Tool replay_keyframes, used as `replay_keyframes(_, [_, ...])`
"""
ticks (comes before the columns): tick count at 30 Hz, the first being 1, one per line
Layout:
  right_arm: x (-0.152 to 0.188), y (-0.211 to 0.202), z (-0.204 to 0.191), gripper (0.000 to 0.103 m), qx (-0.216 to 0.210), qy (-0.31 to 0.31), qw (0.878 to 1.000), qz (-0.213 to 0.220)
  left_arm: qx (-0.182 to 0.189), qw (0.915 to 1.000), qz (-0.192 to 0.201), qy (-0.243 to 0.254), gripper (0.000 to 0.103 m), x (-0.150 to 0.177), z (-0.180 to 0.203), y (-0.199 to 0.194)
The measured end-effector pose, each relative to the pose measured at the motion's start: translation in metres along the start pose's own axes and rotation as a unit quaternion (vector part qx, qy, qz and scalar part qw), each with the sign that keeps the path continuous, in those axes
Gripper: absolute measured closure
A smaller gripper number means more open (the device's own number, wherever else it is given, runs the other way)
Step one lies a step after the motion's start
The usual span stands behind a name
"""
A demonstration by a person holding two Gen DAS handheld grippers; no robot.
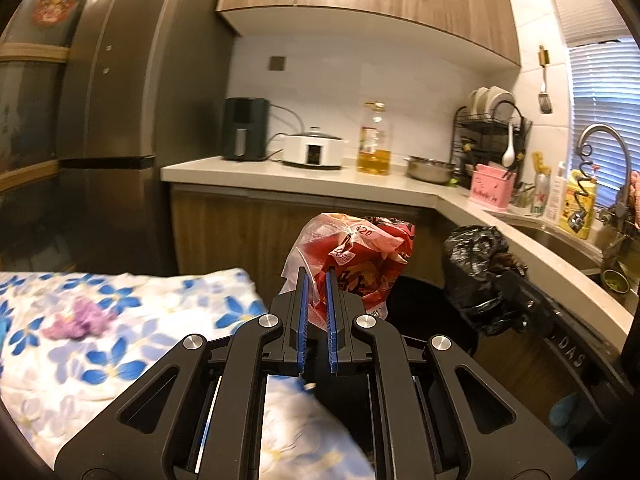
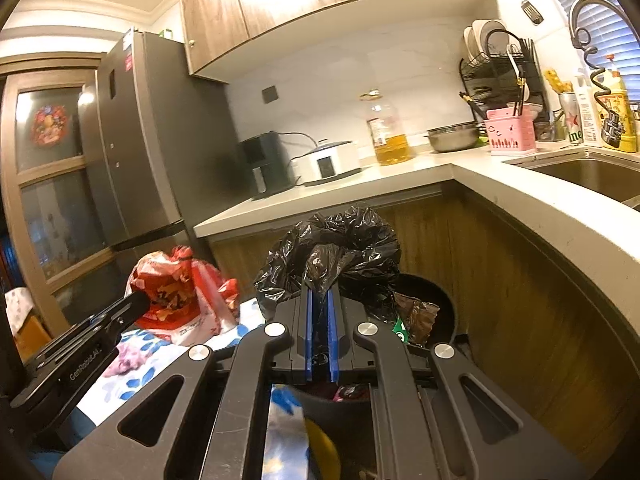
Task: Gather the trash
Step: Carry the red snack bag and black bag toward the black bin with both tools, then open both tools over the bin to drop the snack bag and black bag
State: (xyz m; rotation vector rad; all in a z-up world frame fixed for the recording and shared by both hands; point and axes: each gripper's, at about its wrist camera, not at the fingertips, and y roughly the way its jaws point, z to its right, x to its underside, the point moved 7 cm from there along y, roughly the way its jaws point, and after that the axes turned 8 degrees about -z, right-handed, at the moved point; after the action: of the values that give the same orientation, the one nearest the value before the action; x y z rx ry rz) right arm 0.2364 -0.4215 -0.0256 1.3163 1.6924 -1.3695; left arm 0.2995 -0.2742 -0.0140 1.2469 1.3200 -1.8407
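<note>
Trash bags are what I have in both grippers right now: my left gripper [image 1: 316, 276] has its blue pads clamped tight on a clear plastic bag stuffed with red packaging [image 1: 352, 256], which stands up off the fingertips in front of the wooden lower cabinets. My right gripper [image 2: 321, 294] is pinched closed on the gathered top of a black trash bag [image 2: 340, 248], the crinkled plastic bunched above the fingertips. In the right wrist view I see the red bag off to my left, with the left gripper's black body reaching in to it, and the black bag held just beside and partly in front of a round dark bin [image 2: 436, 304]; some brown and green wrappers show at the bin's rim, just right of the black bag. Below and to my left lies a cloth with blue flowers [image 1: 120, 320], and a small crumpled purple thing [image 1: 78, 320] sits on it, well apart from either bag. Behind, the pale countertop [image 1: 280, 172] carries a black appliance, a white cooker [image 1: 314, 151], a bottle of yellow oil [image 1: 374, 140] and a steel bowl [image 1: 430, 168]. The sink [image 2: 592, 176] sits at the right, under the blinds.
</note>
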Motion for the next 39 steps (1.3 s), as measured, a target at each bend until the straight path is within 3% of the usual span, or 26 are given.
replay_keyframes(11, [-0.007, 0.021, 0.019, 0.096, 0.018, 0.002, 1.000, -0.003, 0.034, 0.9993, -0.011, 0.008, 0.096, -0.004, 0.035, 0.044])
replay_keyframes(39, [-0.011, 0.052, 0.033, 0.095, 0.016, 0.008, 1.000, -0.020, 0.062, 0.9972, -0.040, 0.002, 0.095, 0.004, 0.040, 0.089])
